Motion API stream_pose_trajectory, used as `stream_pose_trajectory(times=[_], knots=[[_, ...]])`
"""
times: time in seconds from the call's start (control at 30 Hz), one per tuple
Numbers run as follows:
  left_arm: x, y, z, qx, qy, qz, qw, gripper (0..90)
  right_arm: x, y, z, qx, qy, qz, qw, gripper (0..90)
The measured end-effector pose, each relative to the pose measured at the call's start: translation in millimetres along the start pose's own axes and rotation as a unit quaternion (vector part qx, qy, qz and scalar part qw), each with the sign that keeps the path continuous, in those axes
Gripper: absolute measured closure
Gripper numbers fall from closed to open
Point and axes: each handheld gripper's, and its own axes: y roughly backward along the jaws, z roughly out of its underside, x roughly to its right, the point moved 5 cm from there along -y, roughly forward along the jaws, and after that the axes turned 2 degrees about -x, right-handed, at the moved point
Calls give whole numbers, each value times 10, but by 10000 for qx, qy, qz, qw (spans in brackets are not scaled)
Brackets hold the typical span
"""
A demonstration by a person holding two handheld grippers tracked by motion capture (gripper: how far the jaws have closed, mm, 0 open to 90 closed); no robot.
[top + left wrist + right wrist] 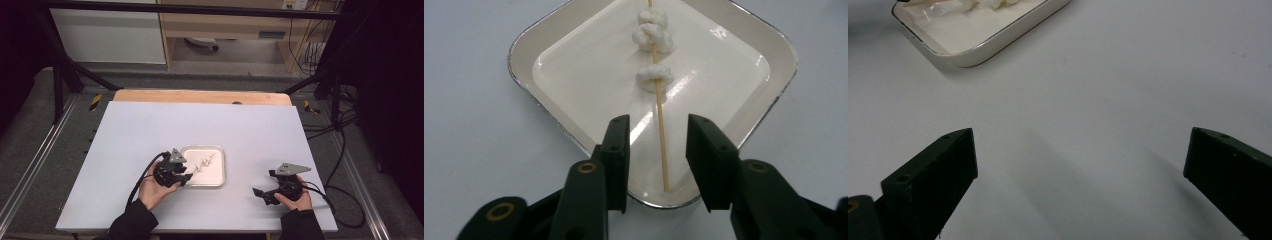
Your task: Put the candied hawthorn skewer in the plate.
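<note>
A thin wooden skewer (659,115) with three white lumps (654,76) threaded on its far part lies in a white square tray (524,47). My left gripper (658,126) hovers over the tray's near corner. Its jaws stand apart on either side of the skewer's bare end, and the pads do not touch the stick. From the high view, the tray (218,176) sits mid-table, with the left gripper (187,176) at its left edge. My right gripper (260,192) rests to the tray's right with its jaws wide open and nothing between them (1078,150).
The white tabletop (150,130) has bare surface all around the tray. A wooden strip (200,96) runs along its far edge. Black frame bars and cables stand beyond the table's sides. The tray's corner (973,55) shows at the upper left of the right gripper view.
</note>
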Motion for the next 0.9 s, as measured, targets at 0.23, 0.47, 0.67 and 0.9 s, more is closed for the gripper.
stream_pose_trajectory(times=[0.23, 0.47, 0.67, 0.9], knots=[[-73, 174, 50, 86, -64, 37, 9999, 420, 2, 3, 0, -9, -24, 3, 10000, 13], [-197, 323, 195, 87, -28, -60, 9999, 286, 5, 11, -3, 12, -26, 10, 10000, 11], [-339, 419, 414, 146, 91, -189, 9997, 180, 9, 16, -1, 6, -40, 21, 10000, 8], [-454, 490, 679, 255, 263, -354, 9987, 104, 9, 14, 3, -13, -41, 34, 10000, 7]])
